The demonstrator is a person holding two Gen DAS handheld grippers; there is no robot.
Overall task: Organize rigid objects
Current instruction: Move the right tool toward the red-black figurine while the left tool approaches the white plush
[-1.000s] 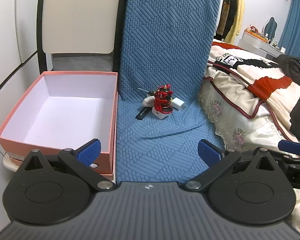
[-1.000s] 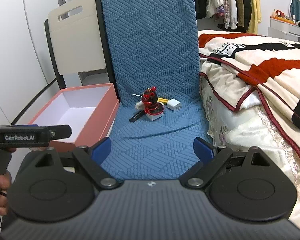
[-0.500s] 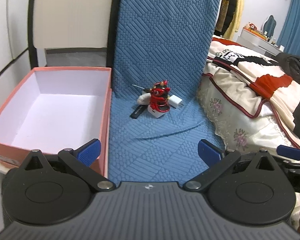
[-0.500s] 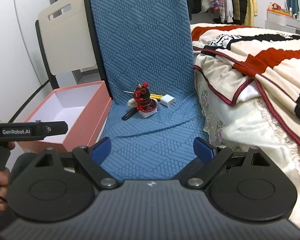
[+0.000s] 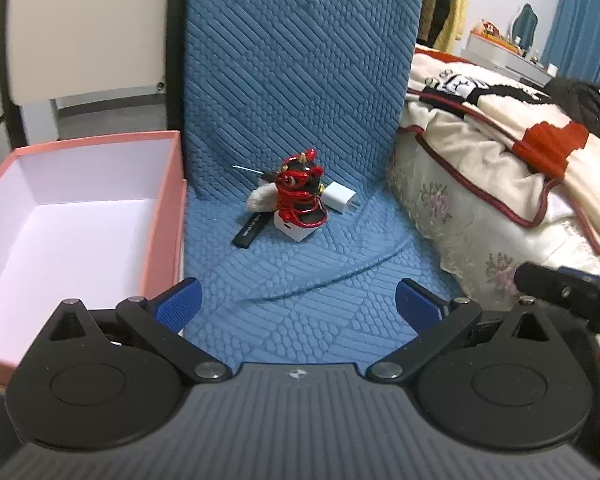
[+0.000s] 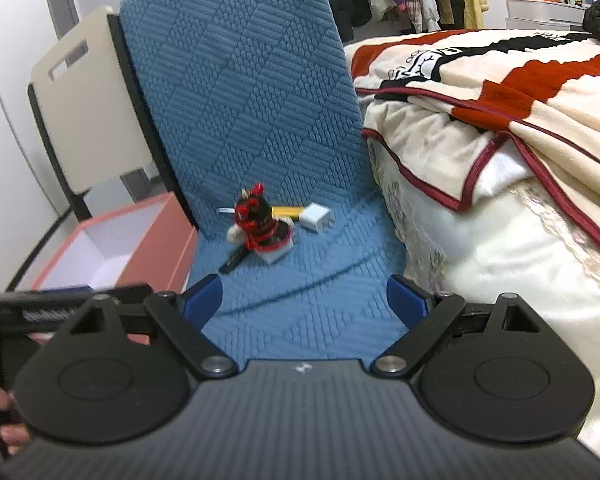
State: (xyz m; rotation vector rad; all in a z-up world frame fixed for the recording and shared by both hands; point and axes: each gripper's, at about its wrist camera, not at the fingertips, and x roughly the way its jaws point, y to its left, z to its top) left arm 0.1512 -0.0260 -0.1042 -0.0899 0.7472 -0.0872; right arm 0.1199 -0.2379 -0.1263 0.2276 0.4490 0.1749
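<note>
Hiding behind the red-and-black figurine (image 5: 300, 192) on the blue quilted seat (image 5: 312, 280), a yellow-handled tool (image 6: 286, 211) barely shows beside the white charger (image 5: 340, 203). My left gripper (image 5: 298, 306) and right gripper (image 6: 304, 302) hover level, jaws apart, near the pink box (image 5: 168, 216).

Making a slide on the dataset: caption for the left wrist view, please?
Open left gripper faces a red figurine, white charger and black stick on a blue chair, empty pink box alongside.
</note>
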